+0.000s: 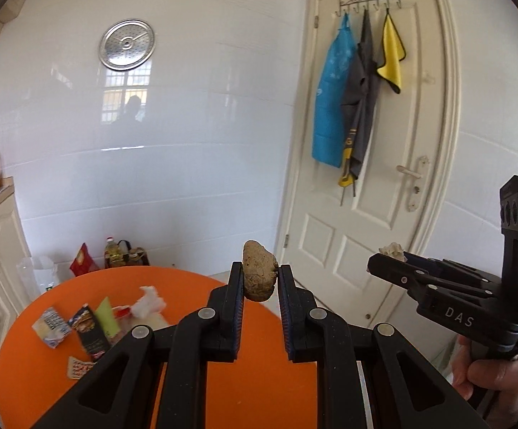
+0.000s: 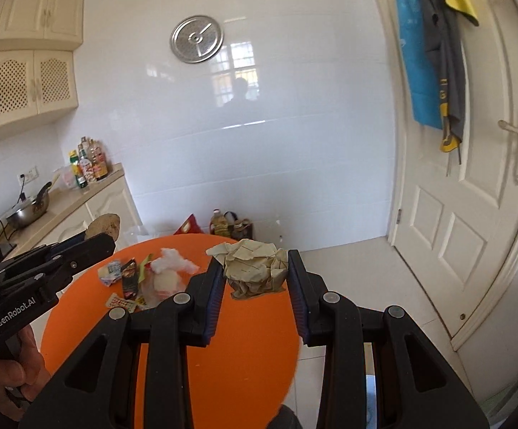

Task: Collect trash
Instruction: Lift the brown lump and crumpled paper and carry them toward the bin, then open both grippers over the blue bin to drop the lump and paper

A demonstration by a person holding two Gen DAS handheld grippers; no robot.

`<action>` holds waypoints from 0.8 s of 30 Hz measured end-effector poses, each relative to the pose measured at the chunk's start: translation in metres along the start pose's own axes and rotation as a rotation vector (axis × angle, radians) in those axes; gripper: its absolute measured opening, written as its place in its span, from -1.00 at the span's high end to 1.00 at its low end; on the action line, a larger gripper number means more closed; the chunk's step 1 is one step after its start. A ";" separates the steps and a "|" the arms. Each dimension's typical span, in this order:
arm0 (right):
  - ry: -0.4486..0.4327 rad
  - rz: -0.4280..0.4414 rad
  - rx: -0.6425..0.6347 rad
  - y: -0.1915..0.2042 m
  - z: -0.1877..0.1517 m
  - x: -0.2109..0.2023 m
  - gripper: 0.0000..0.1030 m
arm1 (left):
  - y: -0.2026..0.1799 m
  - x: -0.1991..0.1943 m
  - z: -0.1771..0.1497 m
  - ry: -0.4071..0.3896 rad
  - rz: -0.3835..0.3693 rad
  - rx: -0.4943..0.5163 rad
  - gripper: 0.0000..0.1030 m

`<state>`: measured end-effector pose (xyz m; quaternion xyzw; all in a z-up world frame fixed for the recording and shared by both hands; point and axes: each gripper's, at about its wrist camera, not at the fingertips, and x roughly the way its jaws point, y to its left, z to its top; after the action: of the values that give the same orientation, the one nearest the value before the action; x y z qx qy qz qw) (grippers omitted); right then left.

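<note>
My left gripper [image 1: 260,275] is shut on a brown stone-like lump [image 1: 258,272] and holds it above the round orange table [image 1: 259,386]. My right gripper [image 2: 255,271] is shut on a crumpled beige paper wad [image 2: 253,266], also lifted over the table [image 2: 244,350]. The right gripper also shows at the right of the left wrist view [image 1: 387,262], with the paper wad [image 1: 394,251] peeking above it. The left gripper also shows at the left of the right wrist view [image 2: 103,237], holding the lump [image 2: 103,228]. Snack wrappers [image 1: 87,332] and a white tissue [image 1: 148,302] lie on the table's left part.
A white door [image 1: 377,193] with hanging cloths stands at the right. Cream cabinets and a counter [image 2: 76,200] with a pan and bottles stand at the left. Oil bottles [image 2: 228,227] and a red bag [image 1: 83,261] sit on the floor by the tiled wall.
</note>
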<state>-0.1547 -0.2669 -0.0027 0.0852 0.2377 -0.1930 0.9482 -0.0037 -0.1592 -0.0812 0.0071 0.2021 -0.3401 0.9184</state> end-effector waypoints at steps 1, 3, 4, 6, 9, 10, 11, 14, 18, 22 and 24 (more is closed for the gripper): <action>-0.008 -0.021 0.007 -0.010 0.001 -0.005 0.34 | -0.003 0.007 0.003 0.000 -0.019 0.006 0.72; -0.017 -0.063 0.028 -0.033 0.001 -0.016 0.34 | -0.016 0.021 0.004 0.010 -0.060 0.017 0.72; -0.021 -0.090 0.043 -0.046 0.000 -0.021 0.34 | -0.022 0.029 0.003 0.022 -0.089 0.015 0.72; -0.019 -0.132 0.076 -0.072 -0.005 -0.030 0.34 | -0.036 0.045 -0.001 0.056 -0.142 0.018 0.72; 0.004 -0.197 0.118 -0.108 -0.018 -0.034 0.34 | -0.061 0.070 -0.011 0.112 -0.208 0.040 0.72; 0.017 -0.214 0.131 -0.119 -0.023 -0.033 0.34 | -0.072 0.079 -0.016 0.133 -0.225 0.051 0.72; 0.034 -0.230 0.153 -0.134 -0.031 -0.031 0.34 | -0.077 0.089 -0.018 0.152 -0.235 0.062 0.72; 0.100 -0.273 0.220 -0.172 -0.058 -0.016 0.34 | -0.088 0.122 -0.035 0.232 -0.265 0.100 0.72; 0.211 -0.283 0.321 -0.215 -0.108 0.017 0.34 | -0.103 0.164 -0.068 0.378 -0.291 0.131 0.72; 0.321 -0.260 0.423 -0.249 -0.155 0.054 0.34 | -0.111 0.207 -0.107 0.558 -0.302 0.122 0.72; 0.385 -0.250 0.465 -0.265 -0.180 0.076 0.34 | -0.107 0.227 -0.118 0.627 -0.292 0.122 0.72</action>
<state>-0.2764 -0.4874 -0.2149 0.3047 0.3710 -0.3372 0.8098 0.0418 -0.3648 -0.2616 0.1369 0.4524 -0.4606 0.7513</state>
